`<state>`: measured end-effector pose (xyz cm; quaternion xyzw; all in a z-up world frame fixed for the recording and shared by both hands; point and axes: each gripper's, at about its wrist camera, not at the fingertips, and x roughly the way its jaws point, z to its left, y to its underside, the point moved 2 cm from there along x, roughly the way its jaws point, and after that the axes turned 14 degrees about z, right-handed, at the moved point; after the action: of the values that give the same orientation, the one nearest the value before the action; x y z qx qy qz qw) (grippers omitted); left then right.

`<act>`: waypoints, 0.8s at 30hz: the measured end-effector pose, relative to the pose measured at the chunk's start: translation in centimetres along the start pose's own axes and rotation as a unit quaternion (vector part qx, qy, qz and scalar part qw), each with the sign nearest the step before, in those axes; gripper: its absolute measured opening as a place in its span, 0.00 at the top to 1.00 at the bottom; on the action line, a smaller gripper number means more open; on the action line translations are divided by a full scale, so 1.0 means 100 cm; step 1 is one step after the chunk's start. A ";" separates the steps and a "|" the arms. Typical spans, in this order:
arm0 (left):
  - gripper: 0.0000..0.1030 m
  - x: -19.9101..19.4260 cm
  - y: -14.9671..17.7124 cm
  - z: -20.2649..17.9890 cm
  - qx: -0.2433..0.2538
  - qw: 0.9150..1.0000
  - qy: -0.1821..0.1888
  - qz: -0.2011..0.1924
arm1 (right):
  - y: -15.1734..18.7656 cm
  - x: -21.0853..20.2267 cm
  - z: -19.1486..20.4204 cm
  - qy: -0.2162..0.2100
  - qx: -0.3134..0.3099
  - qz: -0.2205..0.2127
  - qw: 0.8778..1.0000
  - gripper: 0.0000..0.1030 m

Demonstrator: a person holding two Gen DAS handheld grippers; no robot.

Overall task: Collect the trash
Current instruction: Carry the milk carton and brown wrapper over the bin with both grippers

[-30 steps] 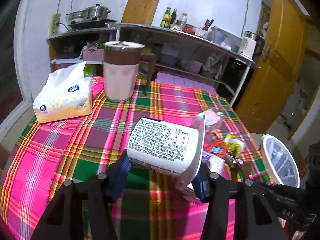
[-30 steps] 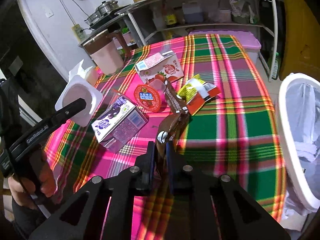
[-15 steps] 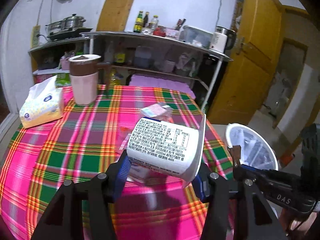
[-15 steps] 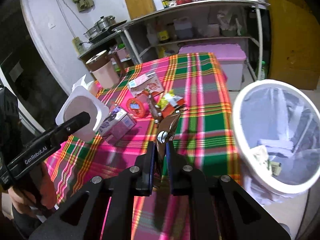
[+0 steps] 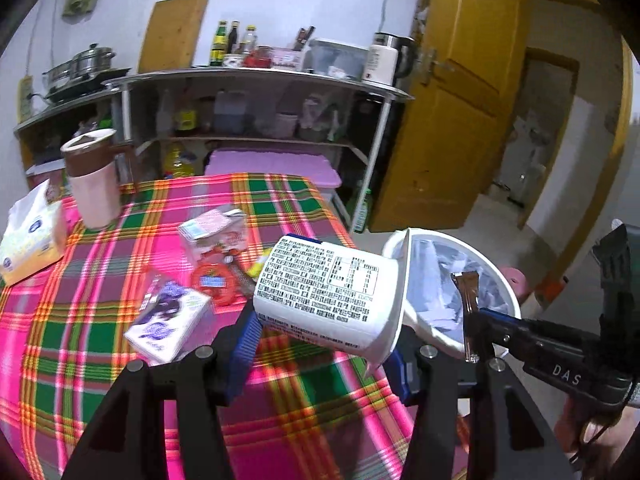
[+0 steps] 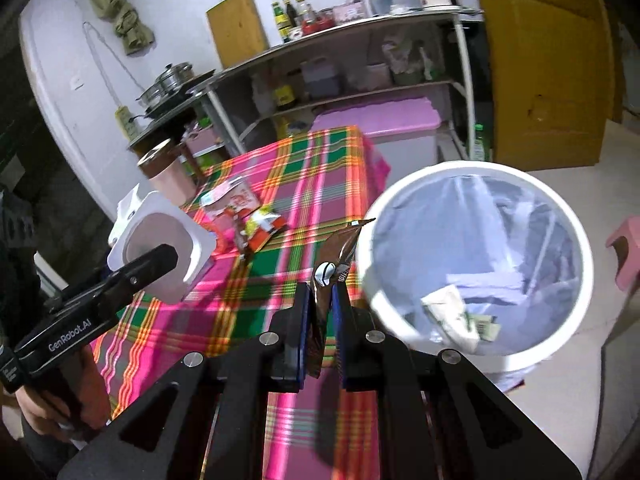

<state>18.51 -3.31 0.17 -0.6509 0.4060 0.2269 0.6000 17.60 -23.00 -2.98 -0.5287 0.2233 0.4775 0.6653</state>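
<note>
With the left hand-held gripper [image 5: 320, 344] clamped on the white tub [image 5: 326, 294] and the right hand-held gripper [image 6: 320, 312] pinching a brown wrapper [image 6: 338, 256] beside the bin [image 6: 576, 216], either could miss if released early.

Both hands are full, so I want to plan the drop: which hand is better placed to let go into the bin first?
Right. Its tongs hold the brown wrapper at the bin's rim; the left's white cup is over the table.

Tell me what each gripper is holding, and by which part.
Left gripper: white yogurt cup, clamped across its side walls. Right gripper: brown wrapper, pinched at its lower end.
</note>
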 end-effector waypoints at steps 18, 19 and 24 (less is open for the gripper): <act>0.46 0.063 -0.031 -0.084 0.083 0.995 0.051 0.031 | -0.001 -0.023 -0.083 0.043 0.072 -0.014 0.996 0.89; 0.46 0.067 -0.033 -0.088 0.086 0.994 0.054 0.034 | -0.001 -0.022 -0.086 0.044 0.074 -0.012 0.996 0.89; 0.46 0.084 -0.037 -0.103 0.101 0.992 0.064 0.045 | -0.002 -0.018 -0.103 0.054 0.086 -0.005 0.995 0.88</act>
<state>24.27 -15.56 -2.39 -0.5816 0.4931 0.1692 0.6245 19.08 -33.21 -4.95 -0.4958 0.2962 0.4238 0.6977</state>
